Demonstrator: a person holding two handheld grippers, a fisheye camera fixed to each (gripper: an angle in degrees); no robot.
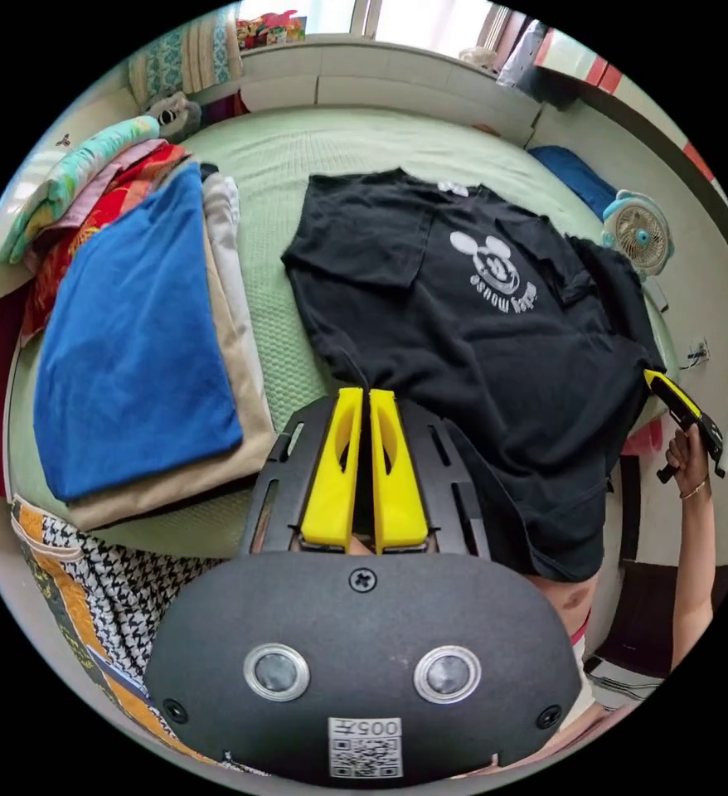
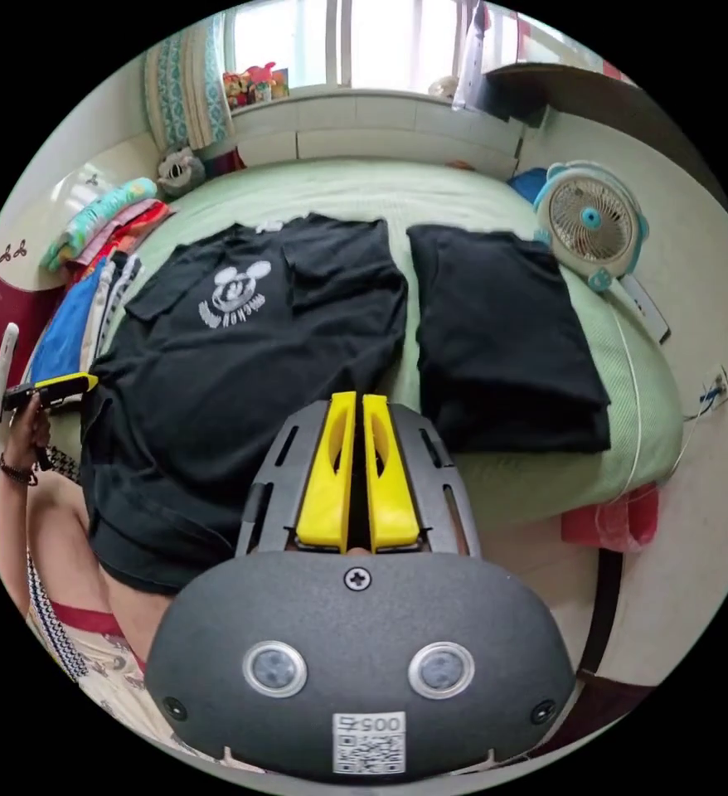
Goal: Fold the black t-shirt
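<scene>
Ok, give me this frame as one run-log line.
left hand-held gripper: shut on black t-shirt | right hand-held gripper: shut on same shirt | shirt: spread on bed, hem lifted

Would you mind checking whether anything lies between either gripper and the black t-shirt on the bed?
Nothing visible does. The left gripper and right gripper each appear closed on the near edge of the black t-shirt. The folded black garment lies beside it, apart.
</scene>
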